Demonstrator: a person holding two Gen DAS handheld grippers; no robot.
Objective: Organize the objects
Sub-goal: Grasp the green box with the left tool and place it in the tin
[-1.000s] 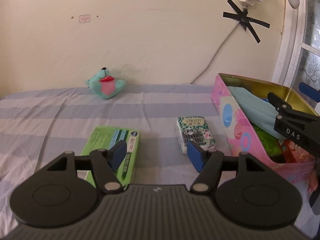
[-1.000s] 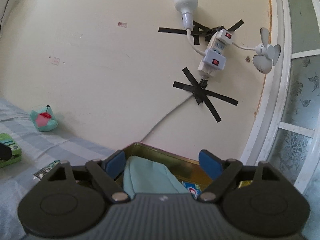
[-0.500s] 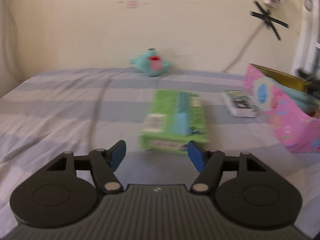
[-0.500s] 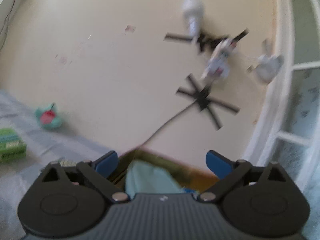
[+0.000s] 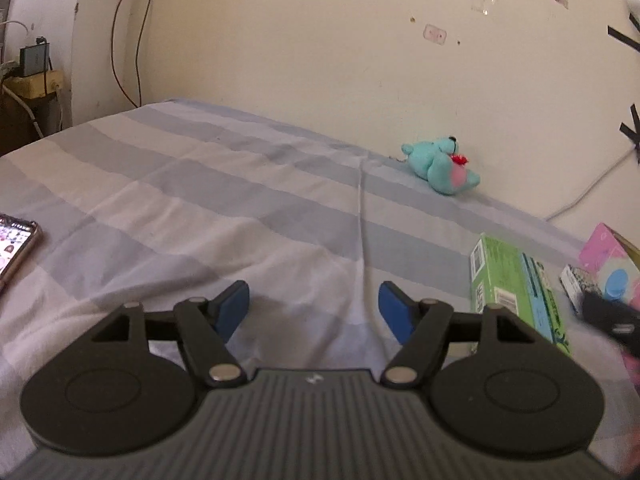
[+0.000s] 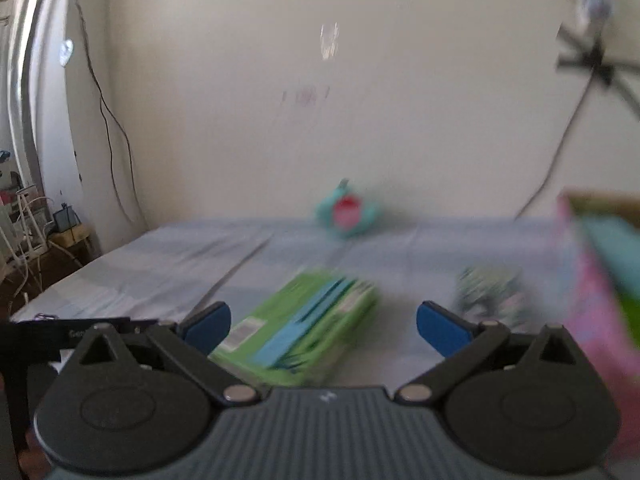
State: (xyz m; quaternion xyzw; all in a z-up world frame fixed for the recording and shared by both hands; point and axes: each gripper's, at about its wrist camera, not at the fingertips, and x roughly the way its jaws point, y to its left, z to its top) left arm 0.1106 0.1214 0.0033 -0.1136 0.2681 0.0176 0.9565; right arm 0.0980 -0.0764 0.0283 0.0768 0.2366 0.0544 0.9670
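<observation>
Jaws of the right gripper (image 6: 322, 322) are opening wide, nothing pinched, with the green box (image 6: 304, 332) lying between them at twelve o'clock. Judged risk: its slanted lie could let it twist out as they close. The left gripper (image 5: 314, 306) is opening too, over bare sheet (image 5: 200, 200). Beyond, the pink tin (image 6: 592, 300) at three o'clock could get knocked.

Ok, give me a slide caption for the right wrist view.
Right gripper, jaws opening and empty, faces a green box on the striped bed.
</observation>
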